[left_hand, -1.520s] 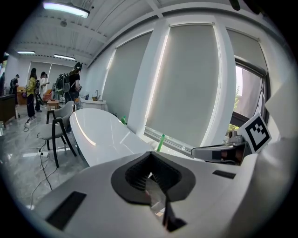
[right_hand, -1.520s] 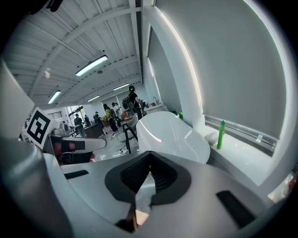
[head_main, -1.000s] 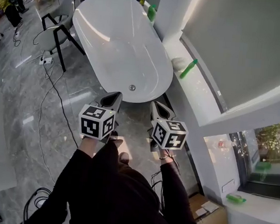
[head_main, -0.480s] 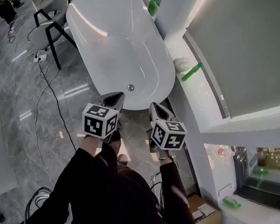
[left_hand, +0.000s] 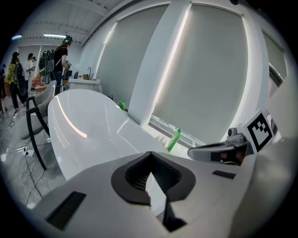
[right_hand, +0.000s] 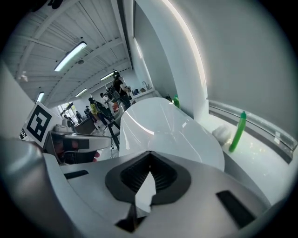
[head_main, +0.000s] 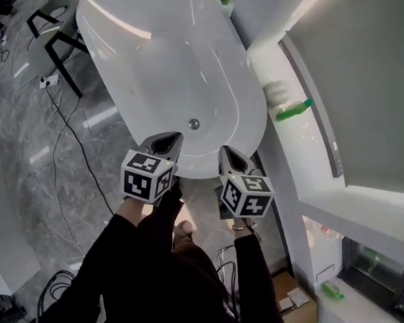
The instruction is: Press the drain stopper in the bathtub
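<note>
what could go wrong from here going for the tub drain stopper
1. The drain stopper is small and lies on the glossy bathtub floor, past the near rim. The shut left claw or right claw might clip the rim on the way in, or skid off the stopper.
2. Loose cables trail across the floor beside the tub, a possible trip while leaning in.

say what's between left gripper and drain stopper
Head view: only the bathtub's near rim and bare inner wall separate left gripper and drain stopper.
</note>
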`<state>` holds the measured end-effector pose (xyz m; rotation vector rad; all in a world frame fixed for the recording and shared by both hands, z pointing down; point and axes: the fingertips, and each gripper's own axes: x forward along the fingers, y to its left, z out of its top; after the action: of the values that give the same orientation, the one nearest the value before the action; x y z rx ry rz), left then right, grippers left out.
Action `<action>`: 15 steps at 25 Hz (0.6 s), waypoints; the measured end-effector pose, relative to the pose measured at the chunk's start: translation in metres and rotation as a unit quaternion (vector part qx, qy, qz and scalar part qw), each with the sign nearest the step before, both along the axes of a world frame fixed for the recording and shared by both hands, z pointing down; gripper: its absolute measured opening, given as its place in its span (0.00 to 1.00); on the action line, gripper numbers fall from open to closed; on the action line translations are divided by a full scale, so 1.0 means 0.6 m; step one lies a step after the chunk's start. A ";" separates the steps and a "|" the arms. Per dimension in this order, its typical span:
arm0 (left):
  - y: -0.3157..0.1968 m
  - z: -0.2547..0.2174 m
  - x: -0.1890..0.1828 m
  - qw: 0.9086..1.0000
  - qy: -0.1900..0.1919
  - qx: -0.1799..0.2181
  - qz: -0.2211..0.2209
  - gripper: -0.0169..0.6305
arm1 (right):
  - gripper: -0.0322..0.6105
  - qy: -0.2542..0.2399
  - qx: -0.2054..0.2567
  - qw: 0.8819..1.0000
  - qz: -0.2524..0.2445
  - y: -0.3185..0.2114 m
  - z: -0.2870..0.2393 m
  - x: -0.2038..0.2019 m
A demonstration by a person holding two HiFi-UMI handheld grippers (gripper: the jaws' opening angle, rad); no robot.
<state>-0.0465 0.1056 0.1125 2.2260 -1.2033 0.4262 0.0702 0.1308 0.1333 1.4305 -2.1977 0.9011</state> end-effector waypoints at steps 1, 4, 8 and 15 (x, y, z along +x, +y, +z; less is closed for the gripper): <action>-0.013 0.008 -0.001 1.000 0.002 -0.007 0.002 0.04 | 0.05 0.000 -0.006 1.000 0.002 -0.013 0.008 -0.002; -0.044 0.029 -0.007 1.000 0.003 -0.024 0.007 0.04 | 0.05 0.001 -0.026 1.000 0.008 -0.045 0.030 -0.011; -0.080 0.055 -0.022 0.999 0.003 -0.047 0.010 0.04 | 0.05 0.007 -0.043 0.999 0.009 -0.080 0.052 -0.022; -0.108 0.085 -0.034 0.997 0.000 -0.067 0.022 0.04 | 0.05 0.017 -0.056 0.998 0.010 -0.114 0.071 -0.033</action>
<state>-0.0672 0.0409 0.1635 2.1399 -1.0952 0.5105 0.0503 0.0624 0.1761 1.4068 -2.0770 0.9830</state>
